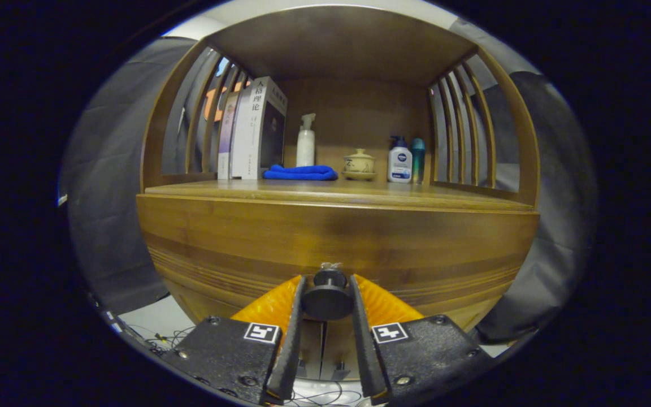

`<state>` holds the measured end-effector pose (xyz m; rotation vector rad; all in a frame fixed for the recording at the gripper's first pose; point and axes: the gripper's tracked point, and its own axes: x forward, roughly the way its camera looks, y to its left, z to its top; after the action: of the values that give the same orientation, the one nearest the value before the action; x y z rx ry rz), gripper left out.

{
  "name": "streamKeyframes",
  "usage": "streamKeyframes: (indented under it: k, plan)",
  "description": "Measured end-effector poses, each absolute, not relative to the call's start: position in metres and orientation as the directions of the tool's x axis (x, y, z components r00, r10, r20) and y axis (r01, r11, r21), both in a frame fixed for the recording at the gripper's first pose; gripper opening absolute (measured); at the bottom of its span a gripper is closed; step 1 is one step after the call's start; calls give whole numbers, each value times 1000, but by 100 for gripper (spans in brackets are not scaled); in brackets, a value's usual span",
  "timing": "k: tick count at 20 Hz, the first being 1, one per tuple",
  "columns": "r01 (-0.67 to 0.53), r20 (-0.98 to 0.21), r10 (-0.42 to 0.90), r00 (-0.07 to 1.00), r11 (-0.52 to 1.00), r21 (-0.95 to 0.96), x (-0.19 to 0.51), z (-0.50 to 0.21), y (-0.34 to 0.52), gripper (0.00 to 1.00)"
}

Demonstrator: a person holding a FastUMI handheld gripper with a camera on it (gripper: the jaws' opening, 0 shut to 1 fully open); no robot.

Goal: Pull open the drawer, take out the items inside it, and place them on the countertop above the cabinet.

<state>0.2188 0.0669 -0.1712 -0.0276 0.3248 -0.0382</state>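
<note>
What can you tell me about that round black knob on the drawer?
The knob is dark, round and smooth, maybe plastic or metal, with a wide disc head facing the camera and a narrower neck behind it. It sticks out from the middle of the wooden drawer front, below the shelf top. The gripper has its jaws closed around it, one finger pressing each side. The drawer looks shut or barely pulled.
</note>
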Motion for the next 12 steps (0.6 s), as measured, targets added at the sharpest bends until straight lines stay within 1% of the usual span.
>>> streamKeyframes:
  k: [5, 12]
  plan:
    - [36, -313, -54, 948, 997, -62, 220, -171, 69, 39]
    - [35, -323, -45, 945, 999, -35, 216, -171, 68, 37]
